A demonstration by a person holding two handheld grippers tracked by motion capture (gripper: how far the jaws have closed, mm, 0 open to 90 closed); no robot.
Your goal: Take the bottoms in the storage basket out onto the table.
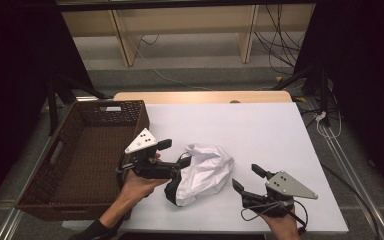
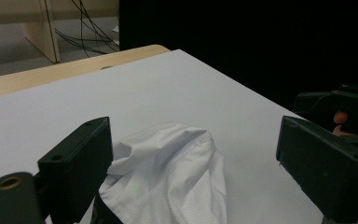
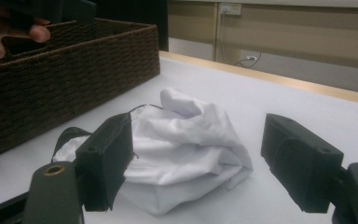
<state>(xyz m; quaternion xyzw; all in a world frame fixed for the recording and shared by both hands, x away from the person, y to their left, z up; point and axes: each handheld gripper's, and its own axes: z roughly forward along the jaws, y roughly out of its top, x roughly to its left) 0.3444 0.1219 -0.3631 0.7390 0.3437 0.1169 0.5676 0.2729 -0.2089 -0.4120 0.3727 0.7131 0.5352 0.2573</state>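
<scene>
A crumpled white cloth (image 1: 205,172) with a black lining edge lies near the middle of the white table (image 1: 260,130). My left gripper (image 1: 174,154) reaches in from the left with its jaws spread wide at the cloth's left edge; in the left gripper view the cloth (image 2: 168,177) lies low between the open jaws of the left gripper (image 2: 193,163), and neither pad presses it. My right gripper (image 1: 249,178) sits just right of the cloth, open and pointing at it. The right gripper view has the cloth (image 3: 186,140) ahead of the open right gripper (image 3: 198,161), apart from it.
A dark brown woven basket (image 1: 87,117) stands at the table's left side, with nothing in it; it also rises left of the cloth as the basket (image 3: 51,84) in the right gripper view. The table's wooden far edge (image 1: 205,96) lies beyond. Cables and shelf legs are on the floor behind.
</scene>
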